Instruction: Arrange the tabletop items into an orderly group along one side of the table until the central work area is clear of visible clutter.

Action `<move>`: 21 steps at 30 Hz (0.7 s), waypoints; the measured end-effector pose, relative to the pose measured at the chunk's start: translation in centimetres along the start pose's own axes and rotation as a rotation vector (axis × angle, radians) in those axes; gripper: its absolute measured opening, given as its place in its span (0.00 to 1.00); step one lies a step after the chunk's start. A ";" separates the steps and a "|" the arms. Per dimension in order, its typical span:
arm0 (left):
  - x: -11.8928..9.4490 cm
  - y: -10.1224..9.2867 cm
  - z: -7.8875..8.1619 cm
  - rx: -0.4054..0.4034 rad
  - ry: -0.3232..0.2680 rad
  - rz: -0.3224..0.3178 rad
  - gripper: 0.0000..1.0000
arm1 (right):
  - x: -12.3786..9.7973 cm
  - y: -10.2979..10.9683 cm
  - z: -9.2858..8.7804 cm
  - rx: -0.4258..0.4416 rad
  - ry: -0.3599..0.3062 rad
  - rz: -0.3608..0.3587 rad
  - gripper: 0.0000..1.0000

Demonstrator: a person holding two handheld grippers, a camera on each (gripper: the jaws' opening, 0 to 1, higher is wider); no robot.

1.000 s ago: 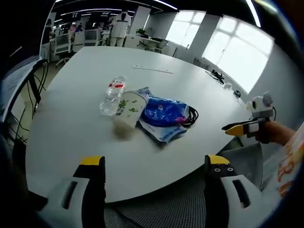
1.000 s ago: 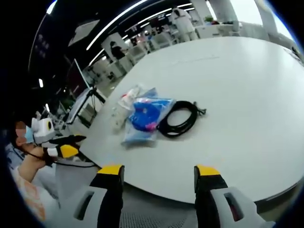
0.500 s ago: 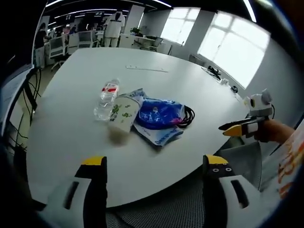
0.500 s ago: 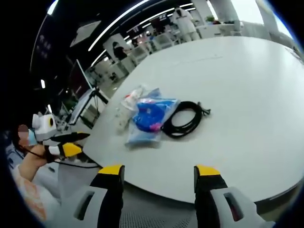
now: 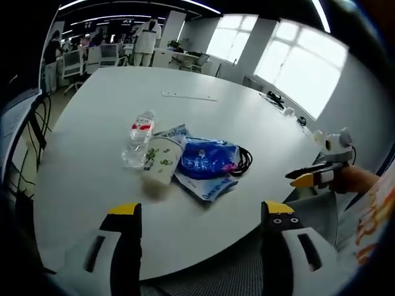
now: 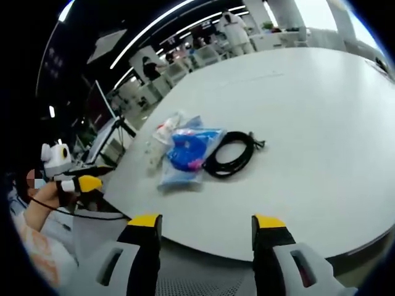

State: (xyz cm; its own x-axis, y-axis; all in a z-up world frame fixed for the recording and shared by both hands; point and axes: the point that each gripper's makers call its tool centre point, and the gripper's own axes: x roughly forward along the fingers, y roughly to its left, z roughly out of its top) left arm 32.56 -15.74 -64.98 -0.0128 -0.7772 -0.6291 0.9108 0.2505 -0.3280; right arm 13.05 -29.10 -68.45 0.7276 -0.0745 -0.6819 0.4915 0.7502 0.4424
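Clutter sits bunched in one small heap on the big white table (image 5: 203, 117), ahead of both grippers and beyond the table's near edge. In the left gripper view, a clear water bottle (image 5: 137, 139) with a red-and-white label lies on its side at the far left of the heap. Touching it is a white paper cup (image 5: 162, 161) printed with green marks, tipped over with its mouth toward the camera. To the right of the cup lies a crinkled blue plastic bag (image 5: 207, 163), and a coil of black cable (image 5: 245, 160) peeks out from behind the bag's right side. From the right gripper view the order reverses: the black cable (image 6: 231, 158) lies nearest that gripper's line of sight, the blue bag (image 6: 185, 153) just left of it, and the bottle (image 6: 164, 131) past the bag.

The left gripper (image 5: 197, 213) has its yellow-tipped jaws spread wide, holding nothing, short of the table edge. The right gripper (image 6: 207, 221) is likewise spread and bare; it also shows at the right of the left gripper view (image 5: 313, 177), off the table's side, in a hand.

Since a second ago the heap itself looks unchanged; only the cameras have drifted slightly. In the left gripper view, the right gripper now sits a little lower than before.
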 end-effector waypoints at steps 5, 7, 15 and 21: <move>0.0 0.1 0.2 -0.023 -0.015 -0.004 0.78 | -0.1 0.1 0.5 -0.018 0.001 -0.011 0.59; 0.1 0.1 0.1 -0.026 -0.013 -0.008 0.78 | 0.0 0.2 0.8 -0.024 -0.001 -0.015 0.59; 0.2 0.2 0.3 -0.034 -0.013 -0.029 0.76 | 0.6 1.0 1.8 -0.104 0.019 -0.030 0.58; 0.7 0.0 1.0 -0.024 -0.011 -0.067 0.73 | 0.7 2.4 2.5 -0.133 0.012 -0.026 0.58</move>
State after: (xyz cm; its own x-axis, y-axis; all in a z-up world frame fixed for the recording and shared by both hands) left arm 32.94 -16.84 -64.74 -0.0684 -0.7991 -0.5973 0.8979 0.2116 -0.3859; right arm 15.93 -29.01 -66.43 0.7090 -0.0878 -0.6998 0.4420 0.8285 0.3438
